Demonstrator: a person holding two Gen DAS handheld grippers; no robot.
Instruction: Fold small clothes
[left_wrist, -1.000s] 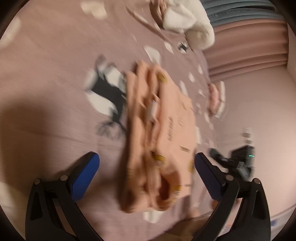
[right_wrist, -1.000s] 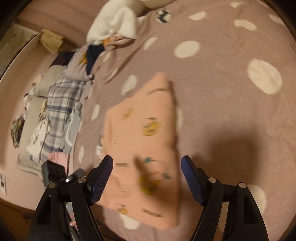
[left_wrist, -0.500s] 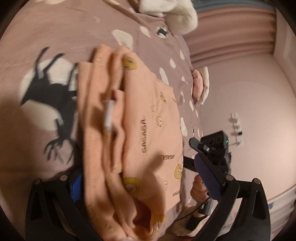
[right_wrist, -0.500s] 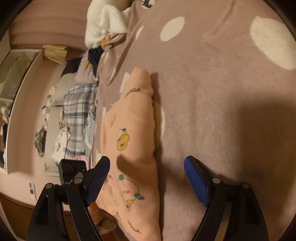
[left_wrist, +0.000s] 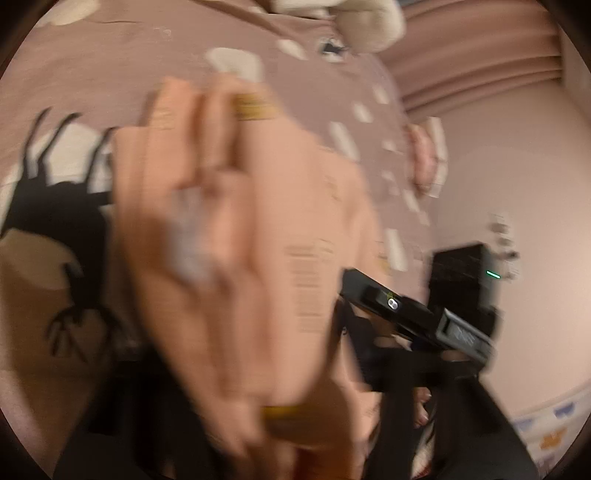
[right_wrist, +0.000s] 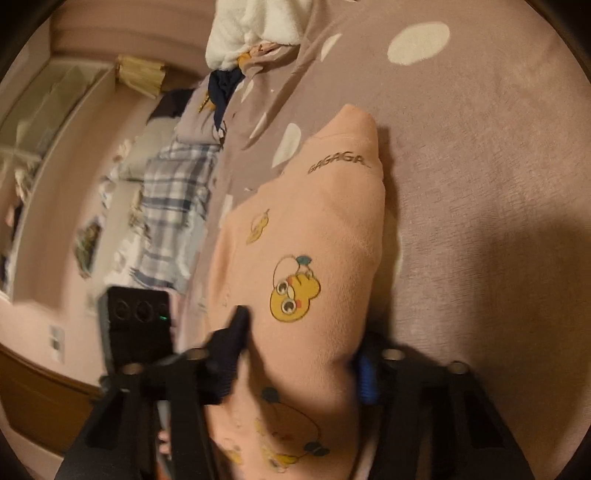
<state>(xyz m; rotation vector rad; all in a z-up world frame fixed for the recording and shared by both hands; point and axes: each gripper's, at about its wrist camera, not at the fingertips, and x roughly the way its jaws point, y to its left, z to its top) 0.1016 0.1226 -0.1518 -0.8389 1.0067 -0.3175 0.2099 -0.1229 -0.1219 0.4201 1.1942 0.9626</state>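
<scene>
A folded peach garment with yellow cartoon prints (right_wrist: 314, 258) lies on the mauve spotted bedspread (right_wrist: 480, 166). My right gripper (right_wrist: 299, 365) is shut on its near end, one finger on each side of the bundle. In the blurred left wrist view the same garment (left_wrist: 229, 240) fills the middle and covers my left gripper (left_wrist: 240, 398); its fingers are hidden under the cloth and seem closed on it. The right gripper's body (left_wrist: 424, 321) shows at the right of that view.
White fluffy fabric (right_wrist: 258, 26) and a dark garment (right_wrist: 221, 88) lie at the bed's far end. Plaid cloth (right_wrist: 173, 206) lies beside the bed on the left. A black deer print (left_wrist: 55, 221) marks the bedspread. The left gripper's camera block (right_wrist: 138, 325) is close by.
Both grippers moved in onto the folded garment and closed on its near end. The garment now fills much more of both views and seems to lift off the bedspread.
</scene>
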